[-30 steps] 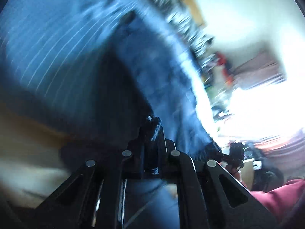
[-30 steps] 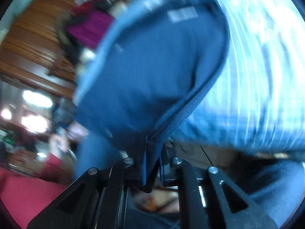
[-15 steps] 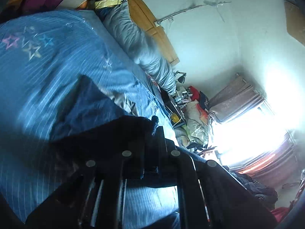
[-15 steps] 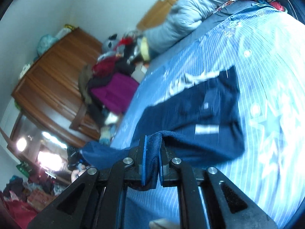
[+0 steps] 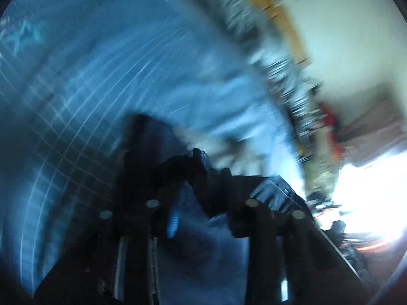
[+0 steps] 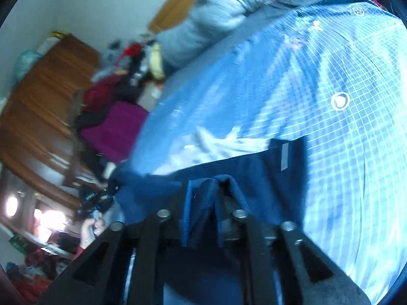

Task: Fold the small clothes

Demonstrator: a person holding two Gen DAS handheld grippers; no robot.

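Both tongs have dark blue cloth between their fingers. On the right wrist view, the right tongs (image 6: 216,193) stand with a gap between the fingers, and a fold of the navy garment (image 6: 254,172) rises up in this gap; the fingers do not look pressed tight on it, so I cannot tell if they really pinch it. On the left wrist view, the picture is much blurred. The left tongs (image 5: 201,175) are spread wide, with a dark bunch of the garment (image 5: 193,162) lying across them, and more of the cloth hangs down between the fingers.

From the right tongs, the garment spreads out flat toward the far side on the bed (image 6: 343,152), which has a light blue cover with a white grid. A small white label (image 6: 285,156) shows on the garment near its far right edge. Just beyond its far edge lies some pale crumpled cloth (image 6: 216,142). At the far end of the bed is a grey pillow (image 6: 218,7), and on the left stands a brown wooden cabinet (image 6: 38,101) with a pile of clothes (image 6: 114,117) beside it.
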